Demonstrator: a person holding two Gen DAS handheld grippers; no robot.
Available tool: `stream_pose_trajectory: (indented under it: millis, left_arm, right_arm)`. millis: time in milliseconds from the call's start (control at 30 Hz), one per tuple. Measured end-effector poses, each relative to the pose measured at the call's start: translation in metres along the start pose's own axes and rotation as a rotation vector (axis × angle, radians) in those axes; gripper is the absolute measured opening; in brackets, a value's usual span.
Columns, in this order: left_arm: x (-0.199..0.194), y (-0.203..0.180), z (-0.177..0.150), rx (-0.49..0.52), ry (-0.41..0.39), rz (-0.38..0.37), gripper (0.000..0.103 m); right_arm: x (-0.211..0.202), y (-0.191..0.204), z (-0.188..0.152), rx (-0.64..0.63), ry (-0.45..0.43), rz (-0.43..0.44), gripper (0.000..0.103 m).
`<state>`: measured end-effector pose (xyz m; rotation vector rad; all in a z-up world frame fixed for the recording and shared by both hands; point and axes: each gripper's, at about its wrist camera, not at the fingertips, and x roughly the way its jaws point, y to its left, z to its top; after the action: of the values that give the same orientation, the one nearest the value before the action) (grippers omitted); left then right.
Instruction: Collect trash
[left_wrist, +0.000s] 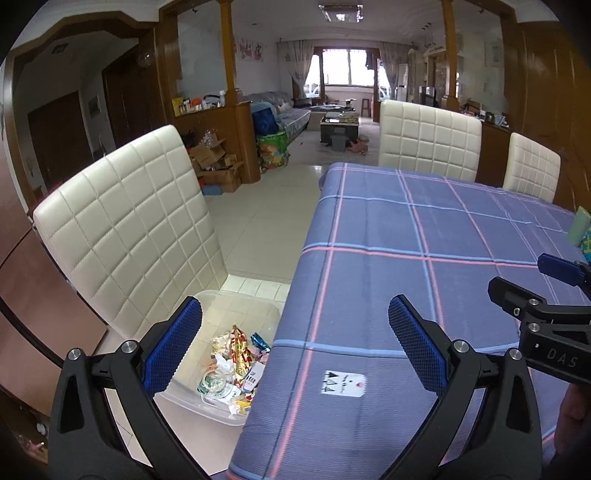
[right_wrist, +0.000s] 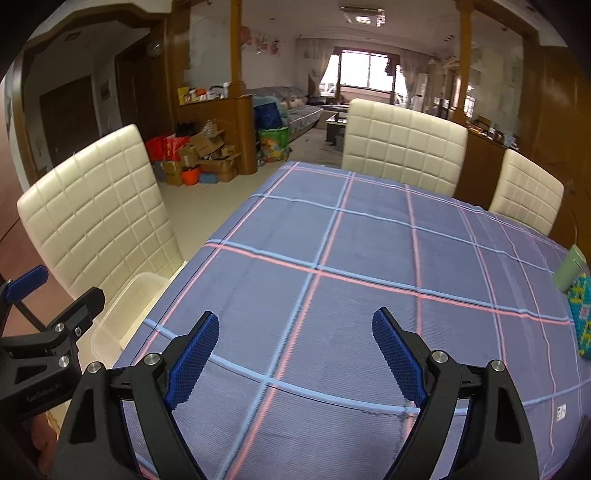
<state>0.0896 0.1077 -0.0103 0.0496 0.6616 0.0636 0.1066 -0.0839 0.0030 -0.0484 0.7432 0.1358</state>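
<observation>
A clear plastic bin sits on a cream chair seat beside the table's left edge. It holds several crumpled wrappers and packets. My left gripper is open and empty, hovering over the table edge and the bin. My right gripper is open above the blue plaid tablecloth, with nothing between its blue pads. Each gripper shows in the other's view: the right gripper at the right edge, the left gripper at the far left by the bin.
Cream quilted chairs stand around the table. A white tag lies on the cloth. A green cup and a colourful beaded item sit at the table's right edge. Cardboard boxes clutter the tiled floor behind.
</observation>
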Motion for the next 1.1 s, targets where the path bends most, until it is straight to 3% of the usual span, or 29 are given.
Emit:
stream_pose_trajectory:
  millis: [400,1100]
  left_arm:
    - [-0.025,-0.036,0.016,0.064,-0.078,-0.023,0.1]
    - [-0.037,-0.055,0.021,0.105,-0.116,-0.05,0.1]
  right_arm:
    - [-0.042,-0.031,0.009,0.061,-0.111,-0.065,0.083]
    - [-0.053,-0.051,0.008,0.116,-0.133,-0.069,0.083]
